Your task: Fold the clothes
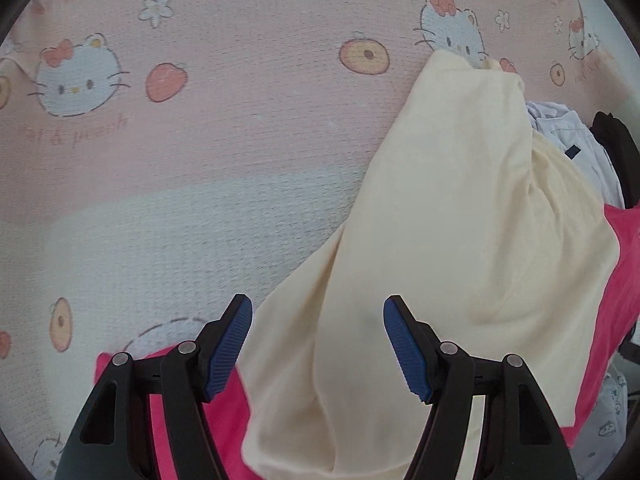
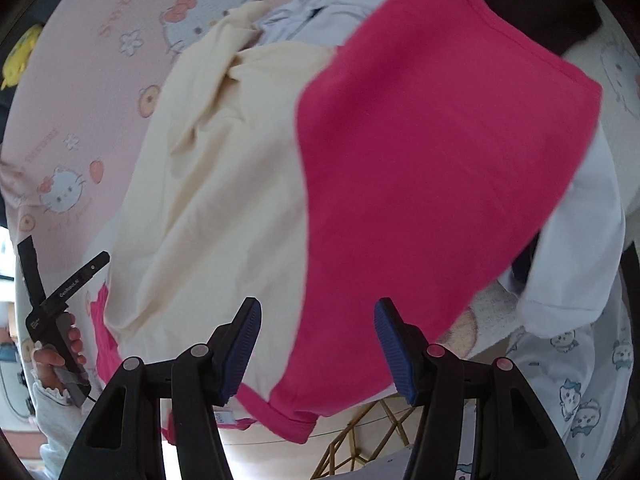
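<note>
Since both grippers hover with jaws spread and gripping nothing, the left gripper [image 1: 318, 344] over the cream garment [image 1: 460, 220], the right gripper [image 2: 318, 344] over the magenta T-shirt [image 2: 432, 160] at twelve o'clock, probably each is choosing an edge to grasp.

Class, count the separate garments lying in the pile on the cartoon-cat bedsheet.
4 at least: cream cotton garment at left, bright pink shirt overlapping it, pale white garment behind, black garment at the far edge. More may be hidden.

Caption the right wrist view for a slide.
Open right hand-held gripper above a pink shirt overlapping a cream garment.
</note>
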### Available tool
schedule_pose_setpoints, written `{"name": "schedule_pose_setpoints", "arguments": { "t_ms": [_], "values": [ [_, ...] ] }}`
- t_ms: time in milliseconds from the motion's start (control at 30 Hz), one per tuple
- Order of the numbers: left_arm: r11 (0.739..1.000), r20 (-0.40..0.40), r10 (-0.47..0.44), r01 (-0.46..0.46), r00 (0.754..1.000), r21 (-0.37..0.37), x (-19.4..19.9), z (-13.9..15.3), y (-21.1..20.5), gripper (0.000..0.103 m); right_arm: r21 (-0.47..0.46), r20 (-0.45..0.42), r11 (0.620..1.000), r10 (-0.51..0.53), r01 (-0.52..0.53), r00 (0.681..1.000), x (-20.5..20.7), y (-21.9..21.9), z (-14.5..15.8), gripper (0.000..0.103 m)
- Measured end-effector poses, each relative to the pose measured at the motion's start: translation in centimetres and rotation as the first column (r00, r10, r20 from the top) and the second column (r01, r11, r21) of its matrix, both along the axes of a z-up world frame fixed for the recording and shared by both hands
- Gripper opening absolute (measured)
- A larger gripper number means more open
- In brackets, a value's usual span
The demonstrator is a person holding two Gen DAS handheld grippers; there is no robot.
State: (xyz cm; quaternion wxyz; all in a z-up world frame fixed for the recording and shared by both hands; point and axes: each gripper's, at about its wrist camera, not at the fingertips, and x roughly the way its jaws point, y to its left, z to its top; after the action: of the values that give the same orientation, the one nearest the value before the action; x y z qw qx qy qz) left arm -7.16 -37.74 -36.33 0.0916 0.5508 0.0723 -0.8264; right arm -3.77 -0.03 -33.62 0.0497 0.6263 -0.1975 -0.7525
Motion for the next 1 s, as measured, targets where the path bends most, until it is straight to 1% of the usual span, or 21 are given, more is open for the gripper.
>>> {"name": "schedule_pose_setpoints", "arguments": {
  "t_ms": [67, 133, 200, 233, 300, 400, 500, 533, 567, 633, 700, 767, 800, 900, 933, 1000],
  "values": [
    [1.000, 0.009, 0.000, 0.000, 1.000, -0.004, -0.7, -0.5, 0.0, 0.066, -0.025, 0.010, 0.999, -0.031, 0.031, 0.999, 0.5, 0.6, -0.5, 0.058],
    [1.000, 0.036, 0.009, -0.008, 0.999, -0.012, -1.4, -1.1, 0.2, 0.066, -0.047, 0.020, 0.997, -0.062, 0.063, 0.998, 1.0, 1.4, -0.8, 0.058],
    [0.999, 0.047, 0.024, -0.023, 0.999, -0.036, -1.4, -0.7, 0.7, 0.066, -0.063, 0.024, 0.993, -0.094, 0.095, 0.995, 1.5, 2.4, -0.8, 0.058],
    [0.999, 0.028, 0.017, -0.016, 0.999, -0.037, -1.0, -0.2, 1.1, 0.066, -0.088, 0.019, 0.990, -0.112, 0.113, 0.994, 1.9, 2.8, -0.8, 0.058],
    [0.999, -0.024, -0.014, 0.013, 1.000, -0.042, 0.1, 1.3, 2.5, 0.066, -0.151, 0.015, 0.977, -0.148, 0.148, 0.989, 2.7, 3.6, -1.0, 0.058],
    [0.994, -0.069, -0.060, 0.053, 0.996, -0.094, 1.6, 3.2, 5.1, 0.066, -0.255, 0.019, 0.947, -0.198, 0.197, 0.980, 3.9, 4.5, -1.5, 0.058],
    [0.978, -0.061, -0.167, 0.157, 0.984, -0.138, 2.8, 4.1, 8.6, 0.066, -0.350, 0.045, 0.908, -0.228, 0.230, 0.973, 4.6, 4.7, -2.9, 0.058],
    [0.968, -0.055, -0.202, 0.191, 0.978, -0.160, 3.2, 4.2, 9.9, 0.066, -0.371, 0.069, 0.897, -0.232, 0.241, 0.970, 4.8, 4.8, -3.6, 0.058],
    [0.953, -0.050, -0.248, 0.235, 0.967, -0.190, 3.5, 4.3, 11.3, 0.066, -0.381, 0.097, 0.889, -0.233, 0.252, 0.968, 4.9, 4.9, -4.2, 0.058],
    [0.913, -0.035, -0.342, 0.323, 0.939, -0.249, 4.2, 4.3, 14.1, 0.066, -0.389, 0.137, 0.881, -0.235, 0.270, 0.962, 5.4, 4.8, -5.4, 0.058],
    [0.871, -0.013, -0.421, 0.400, 0.907, -0.285, 4.8, 3.9, 16.7, 0.066, -0.392, 0.155, 0.876, -0.239, 0.281, 0.959, 5.8, 5.0, -5.9, 0.059],
    [0.836, 0.007, -0.474, 0.453, 0.880, -0.311, 5.5, 3.3, 19.1, 0.066, -0.404, 0.171, 0.867, -0.242, 0.293, 0.955, 6.2, 5.1, -6.4, 0.059],
    [0.819, 0.016, -0.496, 0.474, 0.868, -0.323, 5.8, 3.0, 20.2, 0.066, -0.437, 0.176, 0.848, -0.245, 0.299, 0.953, 6.3, 5.1, -6.7, 0.059],
    [0.787, 0.048, -0.528, 0.510, 0.848, -0.348, 6.1, 2.0, 23.0, 0.066, -0.539, 0.183, 0.778, -0.266, 0.323, 0.946, 6.7, 5.1, -7.7, 0.059],
    [0.779, 0.055, -0.541, 0.525, 0.839, -0.344, 6.3, 1.7, 23.9, 0.066, -0.567, 0.183, 0.755, -0.275, 0.330, 0.944, 6.8, 5.2, -7.9, 0.059],
    [0.771, 0.058, -0.563, 0.550, 0.824, -0.320, 6.5, 1.5, 25.4, 0.066, -0.611, 0.179, 0.714, -0.295, 0.341, 0.939, 6.8, 5.7, -8.2, 0.059]
  ]
}}
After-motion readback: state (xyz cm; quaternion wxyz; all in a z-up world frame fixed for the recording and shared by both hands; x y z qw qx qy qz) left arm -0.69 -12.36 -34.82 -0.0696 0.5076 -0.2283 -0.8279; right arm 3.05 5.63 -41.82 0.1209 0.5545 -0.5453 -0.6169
